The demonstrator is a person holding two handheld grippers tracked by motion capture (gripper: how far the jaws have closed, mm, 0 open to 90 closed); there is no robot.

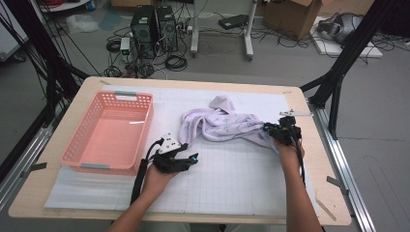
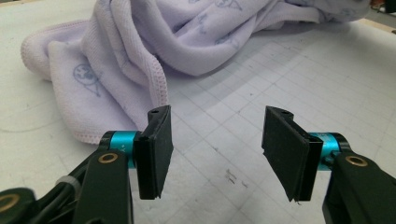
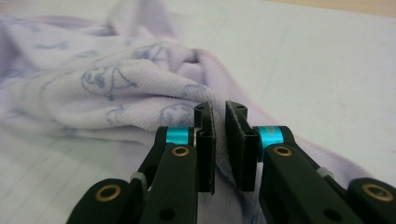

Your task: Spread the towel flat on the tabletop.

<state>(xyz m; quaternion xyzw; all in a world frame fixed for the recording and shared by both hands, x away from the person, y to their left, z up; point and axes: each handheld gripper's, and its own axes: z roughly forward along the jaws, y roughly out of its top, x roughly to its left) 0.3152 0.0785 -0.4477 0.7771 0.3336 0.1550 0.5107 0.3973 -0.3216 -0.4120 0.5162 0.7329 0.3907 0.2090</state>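
From above, the lilac towel (image 1: pixel 227 124) lies crumpled mid-table (soft, light, likely to sag); the left gripper (image 2: pixel 215 149) gapes empty near its hemmed corner, while the right gripper (image 3: pixel 219 144) pinches a fold.

Pale lilac towel (image 1: pixel 227 124) printed with faint blue-grey line drawings, salmon-pink slotted basket (image 1: pixel 109 133), white mat (image 1: pixel 232 179) ruled in a fine grey grid, light wood bench (image 1: pixel 92 87), black jaws with turquoise collars
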